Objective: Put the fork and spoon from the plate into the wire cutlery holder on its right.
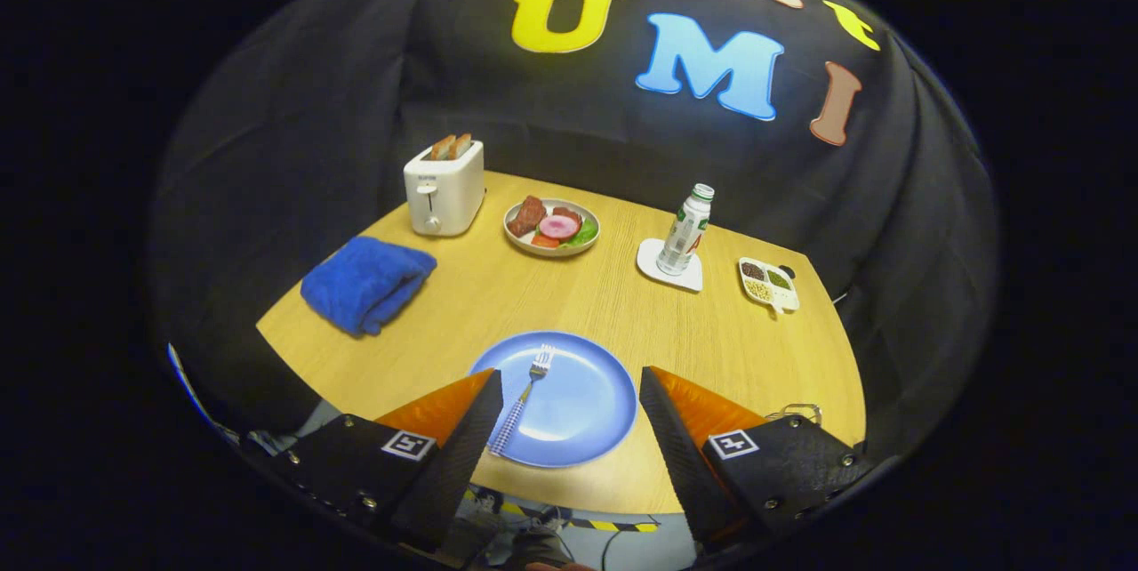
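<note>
Fork [524, 398] and spoon are the things to move, and from where I stand only the fork lies on the blue plate [582, 411]; I can see no spoon on it. The gripper [569, 429] hangs above the near edge of the table with its fingers spread wide and nothing between them but open air over the plate. The fork rests on the plate's left part, tines pointing away, its patterned handle running back toward the left finger [467, 438] and partly tucked behind that finger's tip. It looks untouched.

Just past the right finger [680, 438], a bit of bent wire [800, 412] pokes up beside the plate; I take it for the rim of the wire cutlery holder, though most of it is hidden and I cannot tell what it contains. So the spoon may already be in there, but that is a guess.

Farther out on the wooden table [729, 349] sit a folded blue towel [366, 282], a white toaster [444, 190] with bread in it, a dish of food [551, 227], a bottle [685, 229] on a coaster and a small divided tray [769, 283].

At the least, grasping the fork and carrying it right to the holder remains.
</note>
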